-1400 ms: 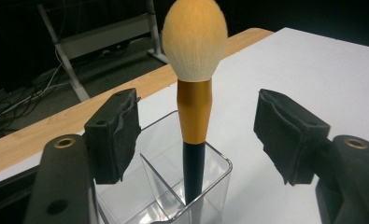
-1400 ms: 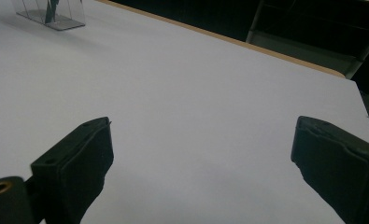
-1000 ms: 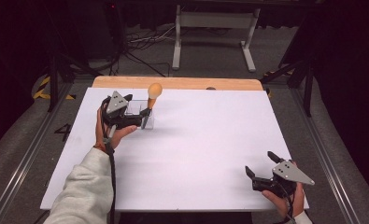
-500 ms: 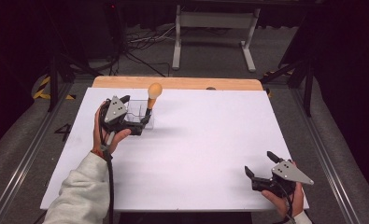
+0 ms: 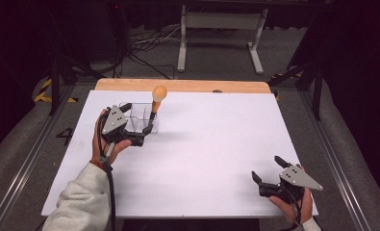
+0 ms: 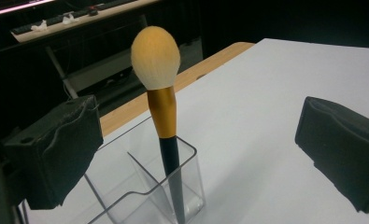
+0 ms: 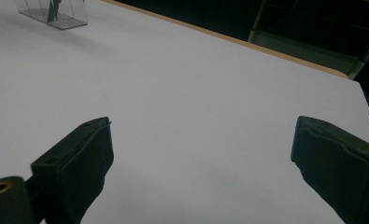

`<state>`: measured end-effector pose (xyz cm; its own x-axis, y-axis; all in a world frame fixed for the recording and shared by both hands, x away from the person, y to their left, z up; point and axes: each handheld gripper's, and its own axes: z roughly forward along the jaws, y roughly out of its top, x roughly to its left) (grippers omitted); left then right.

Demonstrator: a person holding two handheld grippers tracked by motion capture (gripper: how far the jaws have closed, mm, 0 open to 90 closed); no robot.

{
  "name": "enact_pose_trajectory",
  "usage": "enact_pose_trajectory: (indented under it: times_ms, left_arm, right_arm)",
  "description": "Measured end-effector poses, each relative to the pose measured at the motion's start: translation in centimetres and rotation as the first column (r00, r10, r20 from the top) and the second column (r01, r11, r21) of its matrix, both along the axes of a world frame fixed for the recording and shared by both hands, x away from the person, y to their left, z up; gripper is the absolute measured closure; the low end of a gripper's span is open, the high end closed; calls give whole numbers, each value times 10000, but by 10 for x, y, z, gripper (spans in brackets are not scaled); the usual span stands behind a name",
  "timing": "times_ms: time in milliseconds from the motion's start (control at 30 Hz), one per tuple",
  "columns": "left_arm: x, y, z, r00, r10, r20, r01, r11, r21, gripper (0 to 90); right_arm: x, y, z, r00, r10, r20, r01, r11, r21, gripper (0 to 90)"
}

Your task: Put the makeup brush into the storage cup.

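A makeup brush [image 5: 158, 94] with a peach head, gold ferrule and black handle [image 6: 169, 154] stands upright in a clear divided holder [image 5: 138, 118] at the table's far left. My left gripper [image 5: 138, 118] sits at the holder. Its jaws have just been opening and now stand wide, with the brush between them [image 6: 198, 154] and neither pad touching it. My right gripper [image 5: 267, 168] rests at the near right corner, open over bare table [image 7: 201, 158]. The clear holder [image 7: 56, 13] lies far off in the right gripper view.
The white table top [image 5: 216, 144] has a wooden strip [image 5: 187, 85] along its far edge. A metal stand [image 5: 221, 29] and cables lie on the floor beyond. Dark rails run down both sides of the table.
The left gripper's jaws have spread apart off the brush handle, and the hand has slid a little to the left and nearer. The brush stays standing in the holder. The right hand has not moved.
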<state>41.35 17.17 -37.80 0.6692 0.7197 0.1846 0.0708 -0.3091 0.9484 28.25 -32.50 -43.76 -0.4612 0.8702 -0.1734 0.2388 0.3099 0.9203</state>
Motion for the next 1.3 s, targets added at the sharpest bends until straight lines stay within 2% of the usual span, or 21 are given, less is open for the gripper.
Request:
enact_pose_trajectory:
  times_ms: [233,333,500,733,900,1033,1200,1300]
  left_arm:
    - [-7,10,0,10000,52,81,-50,9997,-252,17]
    - [-11,12,0,9996,118,246,-115,9999,-128,19]
    - [-15,14,-1,9995,78,316,-74,9999,-140,21]
    - [-22,16,-2,9992,41,398,-43,10000,59,18]
    - [-27,19,-1,9996,-102,248,104,9999,-74,14]
    - [-31,20,-1,9993,-205,307,210,9997,-153,20]
    - [-37,21,-1,9981,-129,601,121,9998,132,22]
    - [-39,21,-2,9979,-113,634,108,9999,80,25]
  right_arm:
    - [1,2,0,10000,30,-8,-30,10000,-40,64]
    - [2,3,0,10000,49,-42,-49,10000,-54,64]
    - [3,4,0,9999,120,-31,-121,9999,-51,64]
    - [5,6,0,9998,189,-49,-190,9998,-85,65]
    - [6,7,-1,9998,199,-63,-199,9998,-72,65]
    - [6,7,0,9998,218,-45,-219,9997,-88,65]
    - [6,8,-1,9997,219,-59,-219,9997,-116,65]
    - [6,8,-1,9997,226,-49,-226,9997,-99,65]
